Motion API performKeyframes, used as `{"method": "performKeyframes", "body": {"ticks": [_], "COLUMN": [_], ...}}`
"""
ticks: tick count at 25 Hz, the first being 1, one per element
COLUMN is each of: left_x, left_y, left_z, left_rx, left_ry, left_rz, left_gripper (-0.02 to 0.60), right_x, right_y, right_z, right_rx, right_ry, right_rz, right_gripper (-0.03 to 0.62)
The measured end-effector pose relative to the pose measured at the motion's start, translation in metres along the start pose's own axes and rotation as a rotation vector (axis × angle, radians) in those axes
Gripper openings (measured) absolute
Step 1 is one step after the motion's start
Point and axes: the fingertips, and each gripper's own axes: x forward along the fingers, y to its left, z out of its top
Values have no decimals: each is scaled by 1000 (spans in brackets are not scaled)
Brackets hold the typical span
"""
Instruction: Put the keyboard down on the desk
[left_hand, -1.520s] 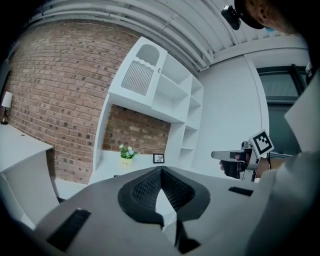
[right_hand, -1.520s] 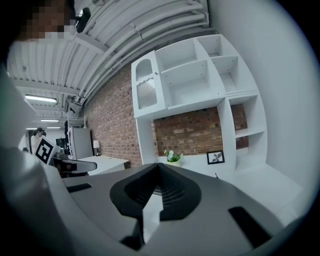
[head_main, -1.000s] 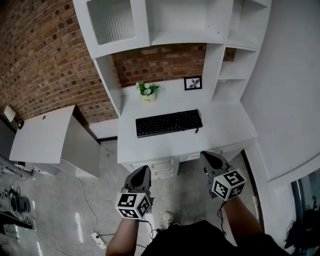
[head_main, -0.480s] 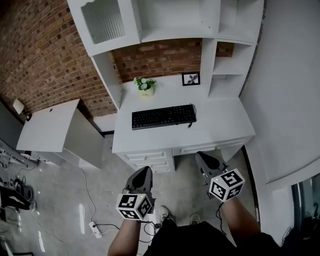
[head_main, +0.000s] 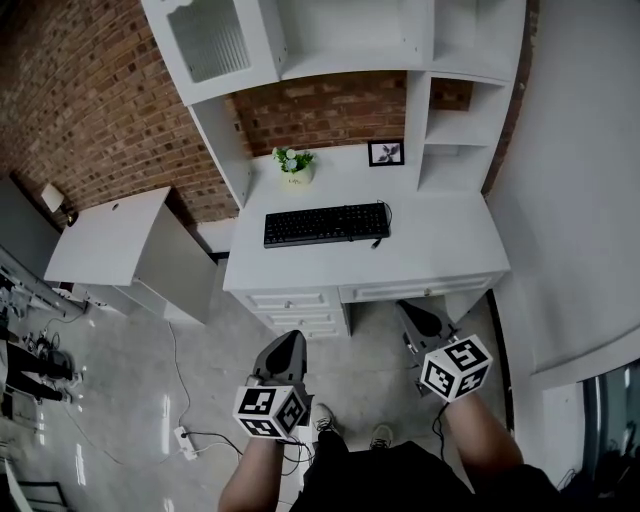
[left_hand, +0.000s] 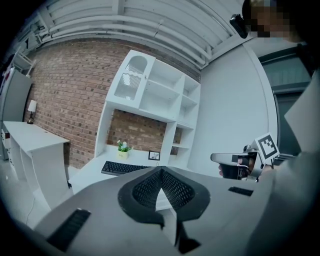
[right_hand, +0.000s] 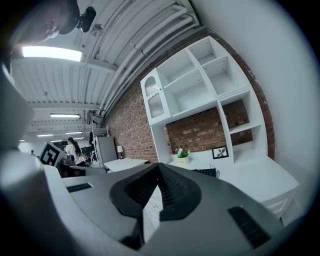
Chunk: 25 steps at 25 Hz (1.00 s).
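Note:
A black keyboard (head_main: 325, 224) lies flat on the white desk (head_main: 440, 250), its cable curling off the right end. It also shows far off in the left gripper view as the keyboard (left_hand: 122, 168) and partly in the right gripper view as the keyboard (right_hand: 204, 172). My left gripper (head_main: 288, 345) and right gripper (head_main: 413, 314) hang well in front of the desk, above the floor. Both are shut with nothing between their jaws.
A potted plant (head_main: 293, 164) and a small picture frame (head_main: 386, 153) stand at the back of the desk under white shelves (head_main: 350, 40). Drawers (head_main: 300, 305) face me. A second white table (head_main: 110, 238) stands left; a power strip (head_main: 188, 441) and cables lie on the floor.
The desk and keyboard have shifted slightly up and away in the head view as I stepped back. Both grippers stay shut and empty at the same spot.

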Motion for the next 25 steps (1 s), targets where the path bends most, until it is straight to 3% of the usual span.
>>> {"method": "performKeyframes", "body": {"ticks": [25], "left_x": [-23], "left_y": [-32], "left_z": [-12], "left_rx": [-12], "left_ry": [-21], "left_rz": [18], "left_gripper": [18], "right_x": [-36], "right_y": [1], "right_z": [-3], "right_rx": [-18], "right_ry": [-2], "right_rz": [33], "right_gripper": [17]}}
